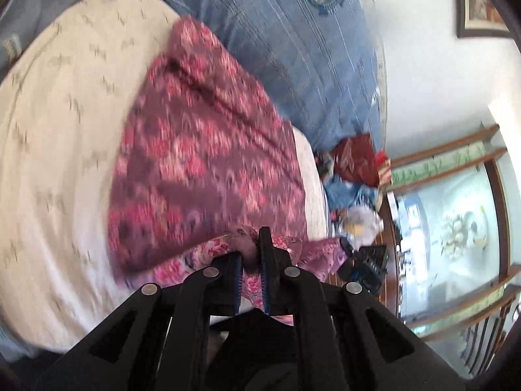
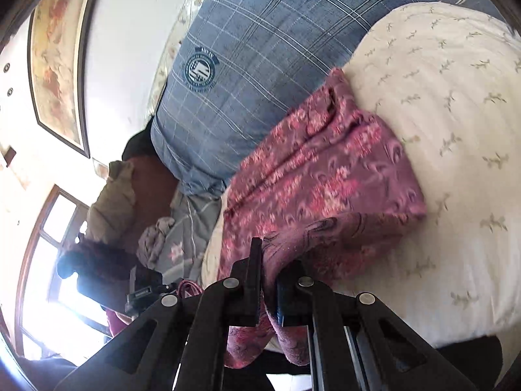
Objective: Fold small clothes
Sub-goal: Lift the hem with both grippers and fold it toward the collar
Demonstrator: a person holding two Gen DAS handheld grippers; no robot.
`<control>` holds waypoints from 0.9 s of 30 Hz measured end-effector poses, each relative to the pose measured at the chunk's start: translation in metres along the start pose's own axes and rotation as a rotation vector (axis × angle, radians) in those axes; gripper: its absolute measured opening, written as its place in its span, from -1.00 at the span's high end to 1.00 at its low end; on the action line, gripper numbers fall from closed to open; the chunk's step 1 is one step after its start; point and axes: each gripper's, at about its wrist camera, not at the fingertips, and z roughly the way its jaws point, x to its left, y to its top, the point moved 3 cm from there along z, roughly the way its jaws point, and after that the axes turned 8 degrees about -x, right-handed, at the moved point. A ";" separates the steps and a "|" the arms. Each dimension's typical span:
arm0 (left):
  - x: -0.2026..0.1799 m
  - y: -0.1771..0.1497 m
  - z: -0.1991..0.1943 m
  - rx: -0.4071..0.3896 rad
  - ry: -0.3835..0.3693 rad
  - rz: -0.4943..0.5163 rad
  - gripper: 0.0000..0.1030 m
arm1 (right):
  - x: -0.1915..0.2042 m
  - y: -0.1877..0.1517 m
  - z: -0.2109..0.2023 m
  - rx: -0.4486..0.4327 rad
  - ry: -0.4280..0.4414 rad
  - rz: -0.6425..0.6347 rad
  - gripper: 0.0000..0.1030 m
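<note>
pink floral garment [image 1: 202, 150], one, pinched by both closed grippers, left gripper [image 1: 250, 260] and right gripper [image 2: 270, 270].

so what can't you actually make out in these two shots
- Pink floral garment: print smeared by motion blur in both wrist views; what kind of garment is unclear.
- Its near hem: hidden behind the left gripper and right gripper, each clamped on it.
- Heap of clothes beyond the cream sheet: too small and blurred to identify.

Black linkage fingers [image 1: 265, 260], silver rivets, blue pads [image 1: 238, 280]
</note>
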 end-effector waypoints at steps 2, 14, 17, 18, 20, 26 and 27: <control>0.003 0.022 0.002 -0.037 -0.003 -0.015 0.87 | 0.000 0.014 0.011 -0.026 0.001 0.011 0.88; 0.025 0.167 0.063 -0.146 0.020 -0.100 0.87 | -0.039 0.118 0.114 -0.131 -0.023 0.161 0.88; 0.022 0.193 0.077 -0.167 0.029 -0.076 0.87 | -0.048 0.137 0.134 -0.140 -0.022 0.190 0.88; 0.023 0.202 0.082 -0.175 0.026 -0.084 0.87 | -0.053 0.145 0.140 -0.151 -0.024 0.210 0.88; 0.037 0.224 0.096 -0.193 0.047 -0.135 0.87 | -0.072 0.164 0.151 -0.195 -0.051 0.278 0.78; 0.094 0.244 0.127 -0.157 0.170 -0.360 0.87 | -0.115 0.176 0.156 -0.277 -0.124 0.479 0.60; 0.093 0.243 0.126 -0.157 0.159 -0.353 0.87 | -0.112 0.175 0.154 -0.274 -0.111 0.455 0.56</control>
